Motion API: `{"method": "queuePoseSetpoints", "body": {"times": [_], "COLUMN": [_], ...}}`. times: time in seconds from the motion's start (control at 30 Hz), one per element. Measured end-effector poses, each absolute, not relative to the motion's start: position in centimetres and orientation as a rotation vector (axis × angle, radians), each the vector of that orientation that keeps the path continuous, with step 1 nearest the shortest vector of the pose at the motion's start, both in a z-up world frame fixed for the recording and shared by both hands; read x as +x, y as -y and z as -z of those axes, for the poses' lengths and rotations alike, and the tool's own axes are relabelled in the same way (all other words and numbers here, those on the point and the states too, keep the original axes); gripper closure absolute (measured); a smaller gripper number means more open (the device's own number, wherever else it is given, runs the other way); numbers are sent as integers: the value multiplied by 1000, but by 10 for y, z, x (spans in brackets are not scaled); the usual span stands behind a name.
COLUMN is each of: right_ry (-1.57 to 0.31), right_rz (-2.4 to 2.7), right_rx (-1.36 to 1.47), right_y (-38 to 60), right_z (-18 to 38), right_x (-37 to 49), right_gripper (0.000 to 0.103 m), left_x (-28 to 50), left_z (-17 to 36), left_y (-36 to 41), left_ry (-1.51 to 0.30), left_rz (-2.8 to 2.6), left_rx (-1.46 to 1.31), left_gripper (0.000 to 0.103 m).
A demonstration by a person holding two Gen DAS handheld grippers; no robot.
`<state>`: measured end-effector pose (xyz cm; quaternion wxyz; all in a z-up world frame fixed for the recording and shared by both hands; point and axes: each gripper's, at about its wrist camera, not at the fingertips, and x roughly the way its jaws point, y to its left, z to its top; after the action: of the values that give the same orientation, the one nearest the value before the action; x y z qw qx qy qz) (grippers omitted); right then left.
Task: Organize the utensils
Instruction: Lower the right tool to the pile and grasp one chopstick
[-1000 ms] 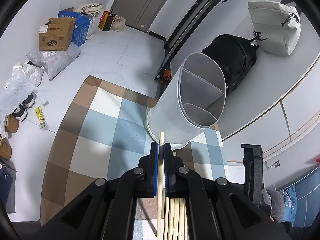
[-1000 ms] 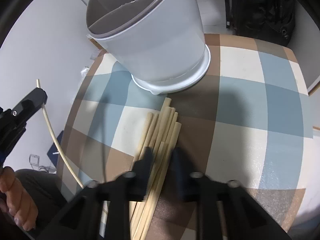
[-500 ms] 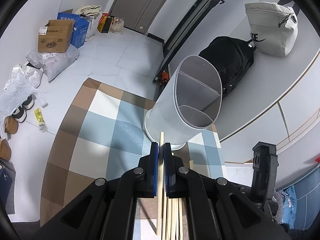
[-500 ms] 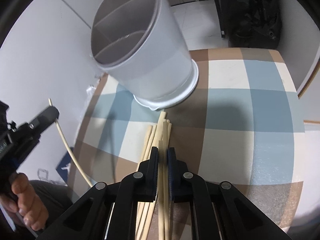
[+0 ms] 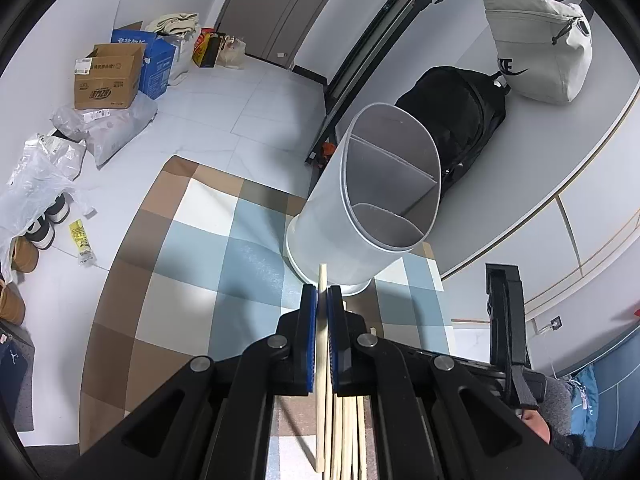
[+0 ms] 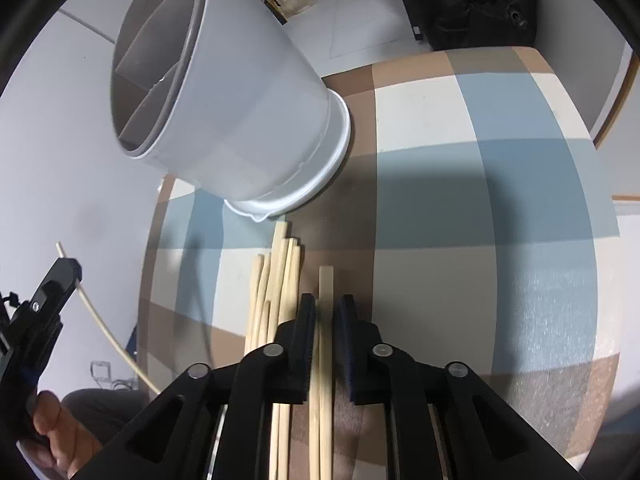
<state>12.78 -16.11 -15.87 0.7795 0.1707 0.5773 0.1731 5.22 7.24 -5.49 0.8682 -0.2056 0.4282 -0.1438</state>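
A checked tablecloth [image 6: 460, 200] carries the white divided utensil holder [image 6: 248, 120] at eleven o'clock. Loose chopsticks [image 6: 276, 280] lie at its base. The left gripper [image 5: 322, 300] clenches one chopstick [image 5: 321, 360]. The right gripper [image 6: 326, 312] is opening, another chopstick [image 6: 326, 320] between its jaws.

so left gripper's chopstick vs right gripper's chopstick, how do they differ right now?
The left gripper is clamped shut on its chopstick, lifted off the checked cloth. The right gripper has its jaws opening; its chopstick sits between them, low by the pile of chopsticks, not pinched. The left one's tip barely sticks out past the pads; the right one's sticks out further. Both are pale wood, pointing toward the grey utensil holder.
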Motion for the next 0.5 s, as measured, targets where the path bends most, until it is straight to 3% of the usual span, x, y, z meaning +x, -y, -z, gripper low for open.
{"method": "queuePoseSetpoints", "body": {"times": [0.23,0.3,0.5], "right_ry": [-1236,-1230,-1094], "right_rz": [-363,-350,-370], "right_rx": [340,342,335], "right_y": [153,154,165], "right_z": [159,161,134], "right_x": [139,140,125], "right_gripper": [88,97,97], "left_x": [54,54,53], "left_z": [56,55,49], "left_y": [-73,-72,-68], "left_ry": [-899,-898,-882], "left_rz": [301,304,321], "left_rx": [-430,-428,-416], "left_gripper": [102,102,102]}}
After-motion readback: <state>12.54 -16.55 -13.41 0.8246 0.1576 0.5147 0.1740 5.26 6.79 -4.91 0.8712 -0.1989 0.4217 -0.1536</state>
